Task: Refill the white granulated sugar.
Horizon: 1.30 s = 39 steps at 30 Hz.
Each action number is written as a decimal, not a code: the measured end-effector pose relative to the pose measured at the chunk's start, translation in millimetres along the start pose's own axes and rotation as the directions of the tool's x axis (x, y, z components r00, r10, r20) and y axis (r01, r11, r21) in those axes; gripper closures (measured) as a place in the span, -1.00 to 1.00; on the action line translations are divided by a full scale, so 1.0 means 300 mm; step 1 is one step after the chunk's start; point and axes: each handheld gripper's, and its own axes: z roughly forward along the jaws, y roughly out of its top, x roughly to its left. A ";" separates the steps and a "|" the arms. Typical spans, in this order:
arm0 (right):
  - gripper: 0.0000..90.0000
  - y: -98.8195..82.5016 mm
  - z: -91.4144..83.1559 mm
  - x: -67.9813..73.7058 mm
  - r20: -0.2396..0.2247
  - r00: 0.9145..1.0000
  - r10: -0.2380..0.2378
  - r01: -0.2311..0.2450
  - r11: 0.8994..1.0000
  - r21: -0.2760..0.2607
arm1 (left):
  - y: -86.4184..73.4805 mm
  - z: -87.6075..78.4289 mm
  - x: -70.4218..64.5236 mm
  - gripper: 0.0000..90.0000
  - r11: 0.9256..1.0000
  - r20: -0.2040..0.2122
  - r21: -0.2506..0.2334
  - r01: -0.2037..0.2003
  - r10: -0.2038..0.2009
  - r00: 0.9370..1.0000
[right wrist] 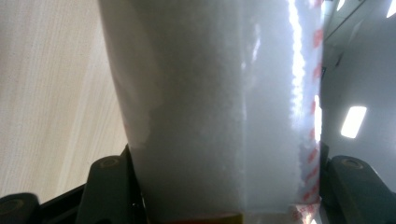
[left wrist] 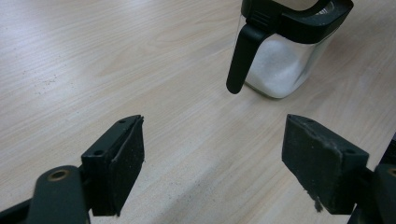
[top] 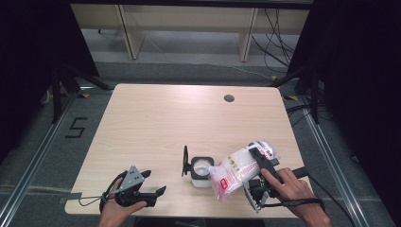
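On a pale wooden table (top: 156, 118), the right gripper (top: 263, 166) pinches a clear bag of white granules (top: 236, 168), tilted over an open glass jar (top: 201, 171) with a black flip lid (top: 185, 161). The left gripper (top: 153, 182), jaws spread and empty, rests well left of the jar.

Two grippers are in play: the left gripper (top: 153, 182), at about seven o'clock on the surface (top: 156, 118), and the right gripper (top: 262, 163), at about five o'clock. Two hands hold them, the left hand (top: 116, 210) and the right hand (top: 293, 187). One bag (top: 236, 170) of white grains sits between the right gripper's jaws. One clear jar (top: 201, 170) with a black lid stands near six o'clock. The surface has one round hole (top: 229, 98) at about one o'clock.
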 end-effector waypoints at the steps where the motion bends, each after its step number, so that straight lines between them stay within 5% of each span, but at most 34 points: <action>1: -0.07 0.000 -0.001 -0.007 0.005 1.000 -0.026 0.026 1.000 0.003 | 0.000 0.000 0.001 -0.55 1.000 0.000 0.000 -0.002 0.002 1.000; 3: -0.07 -0.003 0.000 0.000 0.011 1.000 -0.007 0.007 1.000 -0.002 | 0.000 0.000 0.000 -0.55 1.000 0.000 -0.001 -0.001 0.001 1.000; 4: -0.07 -0.003 0.001 0.000 0.025 1.000 0.006 -0.005 1.000 -0.016 | -0.001 0.003 -0.008 -0.55 0.999 0.001 -0.011 0.035 -0.035 0.999; 5: -0.07 -0.004 -0.002 0.002 0.025 0.999 0.020 -0.019 1.000 -0.015 | -0.001 0.003 -0.008 -0.55 0.999 0.000 -0.010 0.034 -0.034 0.999; 7: -0.07 0.000 -0.003 -0.012 0.027 0.999 -0.032 0.033 0.999 -0.020 | -0.001 0.001 -0.004 -0.55 1.000 -0.002 0.001 0.020 -0.020 1.000; 8: -0.07 -0.001 -0.005 -0.005 0.017 1.000 -0.009 0.009 1.000 -0.006 | 0.001 0.000 -0.001 -0.55 1.000 -0.002 0.002 -0.001 0.001 1.000; 9: -0.07 0.001 -0.007 -0.008 0.009 1.000 -0.018 0.018 1.000 0.004 | -0.001 0.001 -0.005 -0.55 1.000 -0.002 -0.001 0.026 -0.026 1.000; 13: -0.07 0.001 0.000 -0.004 0.035 0.999 -0.027 0.027 1.000 -0.014 | 0.000 0.002 -0.007 -0.55 1.000 -0.004 -0.007 0.027 -0.027 1.000; 14: -0.07 0.001 -0.002 -0.007 0.024 0.999 -0.041 0.041 0.999 -0.010 | 0.002 0.001 -0.002 -0.55 1.000 -0.002 -0.002 -0.005 0.005 1.000; 16: -0.07 -0.001 -0.008 0.002 0.022 1.000 0.008 -0.008 1.000 0.003 | 0.002 0.000 -0.005 -0.55 1.000 -0.004 -0.003 0.003 -0.003 1.000; 19: -0.07 0.003 -0.008 0.002 0.013 1.000 0.000 0.000 1.000 0.005 | 0.002 0.002 -0.003 -0.55 1.000 -0.001 0.000 -0.008 0.008 1.000; 21: -0.07 0.005 -0.001 -0.010 0.025 0.998 -0.060 0.061 0.998 -0.019 | 0.003 0.001 -0.003 -0.55 1.000 -0.003 0.003 -0.010 0.010 1.000; 22: -0.07 0.003 -0.003 0.000 0.024 0.999 -0.021 0.021 1.000 -0.011 | 0.002 0.001 -0.004 -0.55 1.000 -0.002 -0.001 -0.003 0.003 1.000; 26: -0.07 0.002 -0.007 0.002 0.019 1.000 0.001 -0.001 1.000 0.003 | 0.002 0.003 -0.004 -0.55 1.000 -0.002 -0.005 -0.002 0.002 1.000; 39: -0.07 0.008 -0.013 -0.002 0.006 1.000 -0.015 0.015 1.000 0.022 | 0.003 0.001 -0.002 -0.55 1.000 -0.005 0.005 -0.013 0.013 1.000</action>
